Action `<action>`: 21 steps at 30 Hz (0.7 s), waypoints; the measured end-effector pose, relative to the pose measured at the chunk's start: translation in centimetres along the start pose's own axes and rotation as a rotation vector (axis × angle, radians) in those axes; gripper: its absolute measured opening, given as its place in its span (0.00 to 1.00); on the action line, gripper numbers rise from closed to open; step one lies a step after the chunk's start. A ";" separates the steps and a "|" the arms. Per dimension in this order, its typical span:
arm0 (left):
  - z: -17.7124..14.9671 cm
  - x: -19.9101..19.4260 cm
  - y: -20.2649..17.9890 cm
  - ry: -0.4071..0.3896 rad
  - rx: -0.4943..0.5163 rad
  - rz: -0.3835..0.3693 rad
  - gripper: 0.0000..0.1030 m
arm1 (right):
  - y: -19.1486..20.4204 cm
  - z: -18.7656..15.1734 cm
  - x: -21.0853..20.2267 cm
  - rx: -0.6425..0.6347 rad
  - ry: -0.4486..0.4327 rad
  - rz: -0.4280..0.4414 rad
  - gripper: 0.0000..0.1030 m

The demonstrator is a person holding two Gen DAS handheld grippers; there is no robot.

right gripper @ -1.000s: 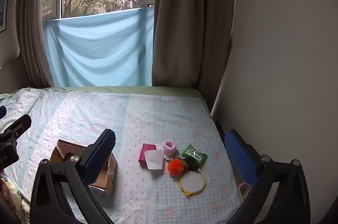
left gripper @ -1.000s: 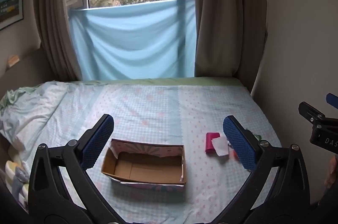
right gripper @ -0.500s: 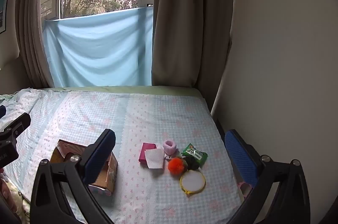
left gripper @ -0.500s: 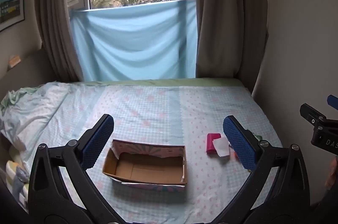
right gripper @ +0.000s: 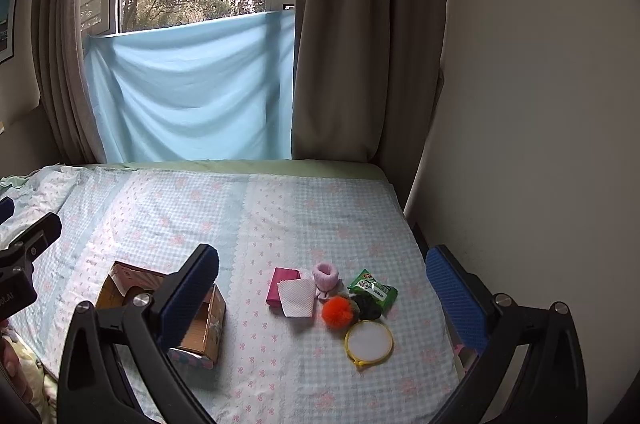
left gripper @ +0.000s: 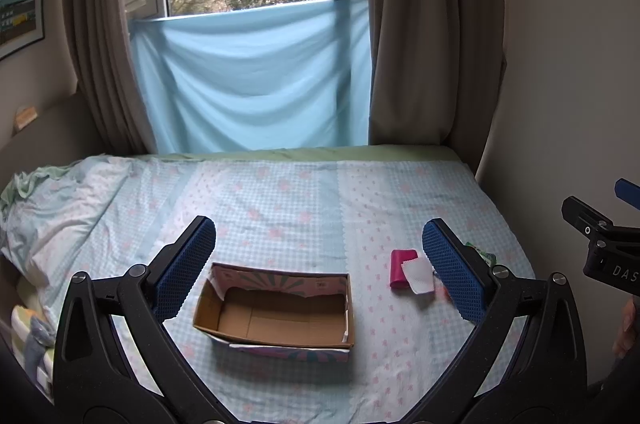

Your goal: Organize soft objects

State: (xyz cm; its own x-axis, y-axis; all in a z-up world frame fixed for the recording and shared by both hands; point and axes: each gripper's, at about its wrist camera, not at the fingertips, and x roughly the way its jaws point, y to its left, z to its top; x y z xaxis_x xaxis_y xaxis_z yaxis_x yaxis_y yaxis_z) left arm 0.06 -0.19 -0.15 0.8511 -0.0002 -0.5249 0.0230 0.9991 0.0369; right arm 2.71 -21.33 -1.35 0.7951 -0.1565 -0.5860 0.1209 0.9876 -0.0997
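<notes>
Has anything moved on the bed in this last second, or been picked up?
Nothing visibly changed. Both grippers, left and right, hang open and empty over the bed; the box and the pile beside it, pom-pom included, lie untouched.

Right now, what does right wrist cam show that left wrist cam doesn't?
Right wrist only: orange pompom, pink fuzzy sock, yellow-rimmed round mirror, a dark item, and the green packet in full. Left wrist only: the cardboard box interior, empty, plus a framed picture. Both: box, magenta pouch, white tissue, bed, and both open grippers, left, right.
</notes>
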 end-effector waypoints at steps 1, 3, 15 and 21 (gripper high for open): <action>0.0 0.0 0.0 0.000 0.000 0.000 1.00 | 0.1 0.0 0.0 -0.001 0.000 0.000 1.00; 0.0 0.0 0.0 0.001 0.000 -0.001 1.00 | 0.0 0.2 0.2 -0.001 0.001 0.005 1.00; 0.0 0.2 0.5 0.009 -0.007 -0.002 1.00 | 0.3 0.2 0.4 -0.005 0.005 0.012 1.00; 0.0 0.3 0.7 0.008 -0.009 -0.007 1.00 | 0.6 0.2 0.4 -0.011 0.001 0.008 1.00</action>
State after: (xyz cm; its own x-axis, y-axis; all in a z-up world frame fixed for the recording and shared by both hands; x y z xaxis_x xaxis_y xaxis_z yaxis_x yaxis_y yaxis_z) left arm 0.34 0.51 -0.24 0.8465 -0.0072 -0.5323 0.0247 0.9994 0.0258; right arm 3.18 -20.80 -1.48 0.7954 -0.1490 -0.5875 0.1085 0.9887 -0.1037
